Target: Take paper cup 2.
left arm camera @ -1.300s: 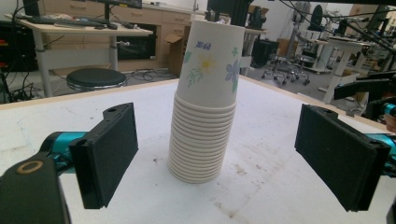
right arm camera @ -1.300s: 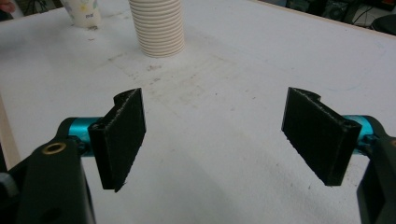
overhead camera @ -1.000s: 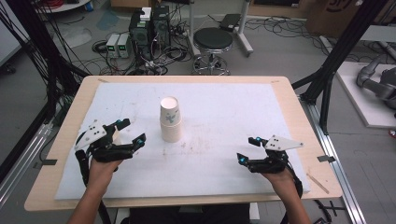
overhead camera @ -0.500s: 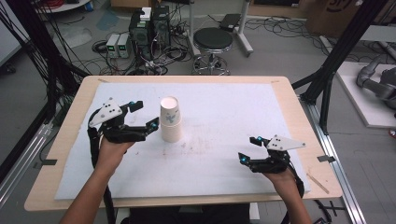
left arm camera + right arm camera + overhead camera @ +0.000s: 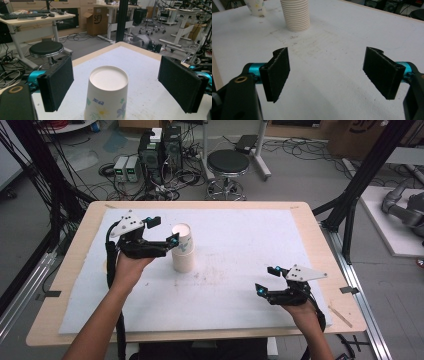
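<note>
Upturned paper cup (image 5: 107, 93) between wide-open left gripper (image 5: 164, 231) jaws on bench (image 5: 240, 255): light, thin-walled, crushable, so pinch mid-wall gently; right gripper (image 5: 269, 281) wide, idle.

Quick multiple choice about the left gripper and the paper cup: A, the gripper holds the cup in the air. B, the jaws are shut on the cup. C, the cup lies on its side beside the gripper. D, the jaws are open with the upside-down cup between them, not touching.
D: in the left gripper view the left gripper stands wide open, with clear gaps either side of the upside-down paper cup standing on the table.
</note>
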A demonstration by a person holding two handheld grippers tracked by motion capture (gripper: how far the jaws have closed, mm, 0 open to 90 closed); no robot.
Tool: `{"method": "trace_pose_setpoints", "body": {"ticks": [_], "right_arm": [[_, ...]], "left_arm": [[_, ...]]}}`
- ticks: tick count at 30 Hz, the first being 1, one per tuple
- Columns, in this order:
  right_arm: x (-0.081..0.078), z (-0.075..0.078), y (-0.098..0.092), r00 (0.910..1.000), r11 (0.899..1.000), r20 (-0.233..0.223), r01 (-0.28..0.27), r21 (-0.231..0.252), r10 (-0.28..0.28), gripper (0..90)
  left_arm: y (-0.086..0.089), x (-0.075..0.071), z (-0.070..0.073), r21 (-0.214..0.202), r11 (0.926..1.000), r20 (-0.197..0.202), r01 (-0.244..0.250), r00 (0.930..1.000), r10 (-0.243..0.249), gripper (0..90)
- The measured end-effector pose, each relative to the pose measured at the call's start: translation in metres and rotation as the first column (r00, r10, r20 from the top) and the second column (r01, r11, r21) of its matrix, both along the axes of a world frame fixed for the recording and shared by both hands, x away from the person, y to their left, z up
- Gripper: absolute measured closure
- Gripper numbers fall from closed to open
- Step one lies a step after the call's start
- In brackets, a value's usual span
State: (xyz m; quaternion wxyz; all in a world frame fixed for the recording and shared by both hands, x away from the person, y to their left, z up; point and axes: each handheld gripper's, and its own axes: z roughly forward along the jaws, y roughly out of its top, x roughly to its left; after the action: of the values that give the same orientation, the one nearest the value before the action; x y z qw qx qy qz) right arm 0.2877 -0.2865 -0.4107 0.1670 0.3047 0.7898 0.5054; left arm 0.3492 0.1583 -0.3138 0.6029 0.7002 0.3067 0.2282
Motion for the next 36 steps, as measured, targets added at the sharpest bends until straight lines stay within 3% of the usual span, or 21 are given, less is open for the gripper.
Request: {"method": "trace_pose_setpoints", "body": {"ticks": [16,36], "right_arm": [[0.0,0.002,-0.001,1.0,1.0,0.006,0.0,0.002,0.0,22.3],[-0.001,0.002,-0.002,1.0,1.0,0.0,0.0,0.003,0.0,22.3]], "left_arm": [[-0.015,0.019,-0.008,0.046,0.9989,-0.018,-0.01,0.9998,0.011,13.1],[-0.033,0.039,-0.033,0.101,0.9947,-0.093,-0.018,0.9953,0.027,14.2]]}}
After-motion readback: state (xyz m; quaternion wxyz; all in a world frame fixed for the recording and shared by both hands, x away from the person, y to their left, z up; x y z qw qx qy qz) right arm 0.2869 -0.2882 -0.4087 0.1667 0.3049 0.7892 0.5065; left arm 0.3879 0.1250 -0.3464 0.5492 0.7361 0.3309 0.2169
